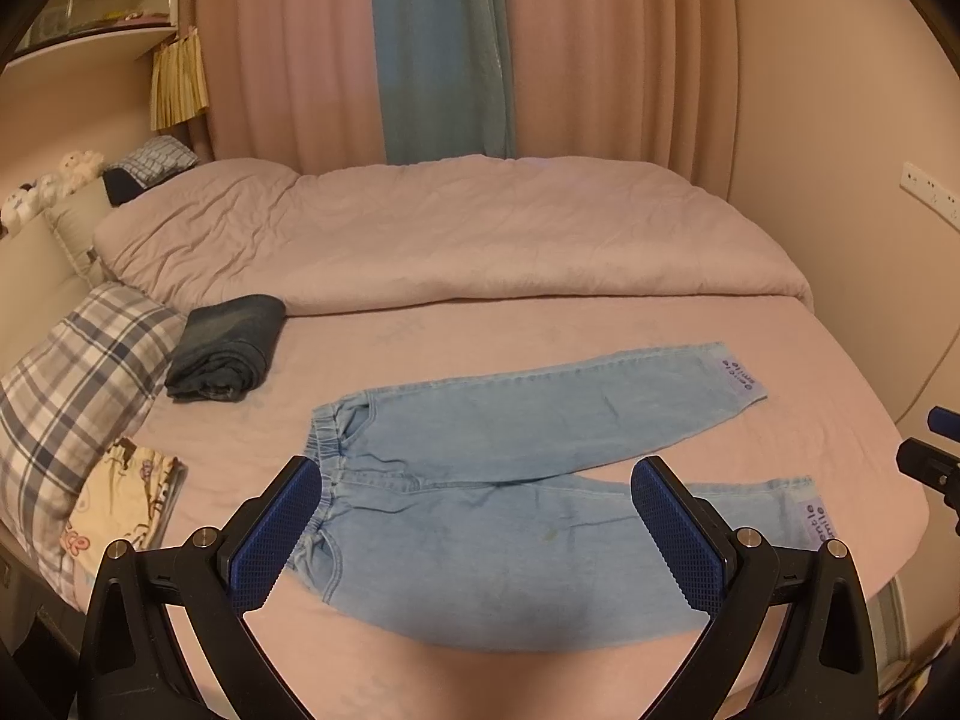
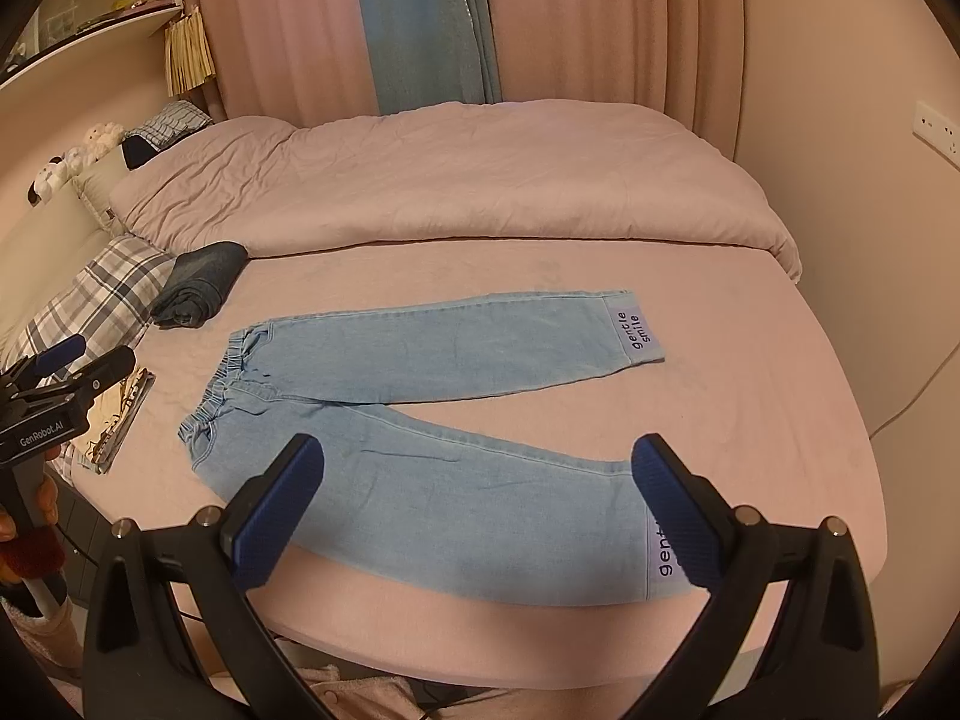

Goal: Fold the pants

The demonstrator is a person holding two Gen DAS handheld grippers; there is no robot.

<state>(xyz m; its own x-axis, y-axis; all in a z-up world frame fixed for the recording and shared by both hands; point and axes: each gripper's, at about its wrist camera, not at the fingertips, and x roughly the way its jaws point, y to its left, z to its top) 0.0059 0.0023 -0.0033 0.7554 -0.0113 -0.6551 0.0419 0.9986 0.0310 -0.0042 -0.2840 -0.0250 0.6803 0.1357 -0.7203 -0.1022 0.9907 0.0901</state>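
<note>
Light blue pants (image 1: 510, 480) spread flat on the pink bed sheet (image 1: 780, 360), long axis running left to right across both frames. Elastic waistband (image 2: 216, 396) toward the left of the frame, cuffs toward the right, legs parted in a narrow V opening rightward. Lilac cuff labels (image 2: 637, 330) reading "gentle smile" at the leg ends.

In the left wrist view, left gripper (image 1: 477, 531) spread wide, nothing between its blue pads (image 1: 279, 540), hovering above the seat and upper thigh of the pants; waistband just behind the left pad, lower leg passing behind the right pad. Touching the cloth or not: cannot tell.

In the right wrist view, right gripper (image 2: 477, 510) likewise wide apart and holding nothing, framing the lower leg in the centre bottom; right pad overlapping the near cuff label, waistband up and left of the left pad.

Folded dark denim (image 1: 228, 348) at centre left, beside a plaid pillow (image 1: 78, 384). Rumpled pink duvet (image 1: 450, 228) across the upper middle, curtains (image 1: 600, 48) behind.
</note>
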